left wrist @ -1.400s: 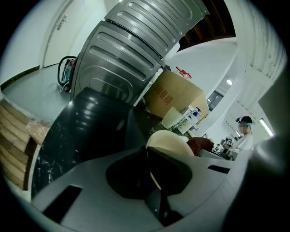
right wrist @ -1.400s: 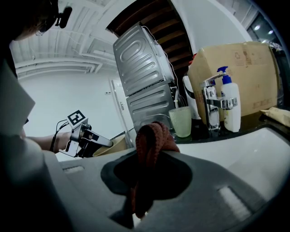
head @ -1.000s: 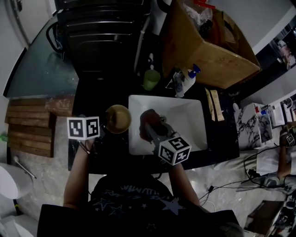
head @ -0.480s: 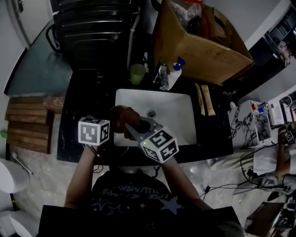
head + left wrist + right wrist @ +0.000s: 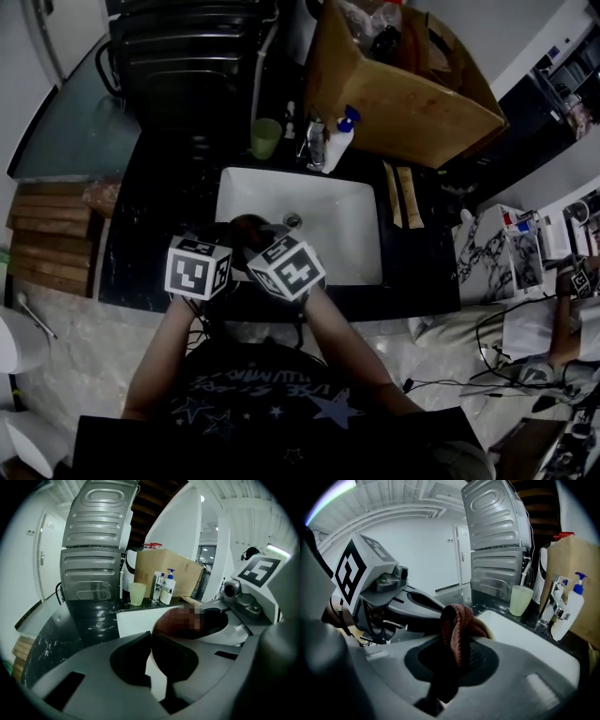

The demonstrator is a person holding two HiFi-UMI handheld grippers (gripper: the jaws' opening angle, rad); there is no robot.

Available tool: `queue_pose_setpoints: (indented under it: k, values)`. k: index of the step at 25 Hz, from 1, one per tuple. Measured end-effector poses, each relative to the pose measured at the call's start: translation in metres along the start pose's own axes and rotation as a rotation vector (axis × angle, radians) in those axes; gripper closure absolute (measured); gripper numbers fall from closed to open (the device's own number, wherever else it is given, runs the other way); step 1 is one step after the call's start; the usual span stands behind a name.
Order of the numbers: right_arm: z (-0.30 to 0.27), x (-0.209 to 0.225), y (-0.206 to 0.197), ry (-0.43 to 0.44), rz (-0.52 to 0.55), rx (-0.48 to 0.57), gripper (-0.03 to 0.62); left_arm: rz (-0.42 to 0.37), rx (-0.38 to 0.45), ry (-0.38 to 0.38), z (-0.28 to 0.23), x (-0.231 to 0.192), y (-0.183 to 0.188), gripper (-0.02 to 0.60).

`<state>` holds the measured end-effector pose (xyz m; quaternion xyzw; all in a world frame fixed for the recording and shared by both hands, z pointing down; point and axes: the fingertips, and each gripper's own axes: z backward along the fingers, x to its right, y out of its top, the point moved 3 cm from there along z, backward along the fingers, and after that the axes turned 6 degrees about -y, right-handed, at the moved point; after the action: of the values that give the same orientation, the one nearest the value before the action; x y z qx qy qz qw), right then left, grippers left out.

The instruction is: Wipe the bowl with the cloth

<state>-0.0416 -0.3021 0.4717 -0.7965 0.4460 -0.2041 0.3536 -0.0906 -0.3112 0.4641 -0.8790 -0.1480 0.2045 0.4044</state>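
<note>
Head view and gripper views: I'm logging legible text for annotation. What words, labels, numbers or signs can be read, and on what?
Nothing reads clearly.
Shirt: a line of capital letters, upside down, too blurred to quote.
Cardboard box: red print, too blurred.
Pump bottle: label too small.
Marker cubes: black-and-white square patterns, no words.

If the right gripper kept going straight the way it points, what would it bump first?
Probably the bowl. The right gripper pinches the cloth, and the bowl sits just behind it, held by the left gripper; the sink lies beyond. Depth is hard to judge.
</note>
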Motion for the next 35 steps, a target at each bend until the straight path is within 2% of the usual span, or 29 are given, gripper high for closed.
queue_pose_setpoints:
  k: [4,9,14,20,23,26,31,35]
  values:
    - [-0.002,0.003,0.000,-0.004,-0.004,0.049,0.537,0.022,0.002,0.004,0.001,0.004,-0.007,0.560]
    - [-0.001,0.014,-0.005,-0.085,-0.013,0.029,0.537,0.036,0.019,0.022,0.001,0.006,-0.008,0.560]
    - [0.003,0.017,-0.005,-0.144,0.058,0.002,0.537,0.037,0.033,0.025,0.003,0.005,-0.007,0.560]
    - [0.010,0.018,-0.004,-0.229,0.223,-0.087,0.537,-0.016,0.081,0.035,0.011,0.011,0.004,0.560]
    - [0.011,0.015,-0.006,-0.235,0.266,-0.145,0.537,-0.044,0.089,0.038,0.015,0.011,0.010,0.560]
    - [0.010,0.009,-0.008,-0.167,0.219,-0.168,0.537,-0.058,0.079,0.024,0.016,0.010,0.008,0.560]
    - [0.002,-0.002,-0.017,0.010,0.047,-0.178,0.539,-0.077,0.077,0.031,0.020,0.006,0.006,0.560]
    - [-0.001,-0.025,-0.007,0.197,-0.145,-0.079,0.539,-0.067,0.088,0.047,0.027,0.002,0.004,0.558]
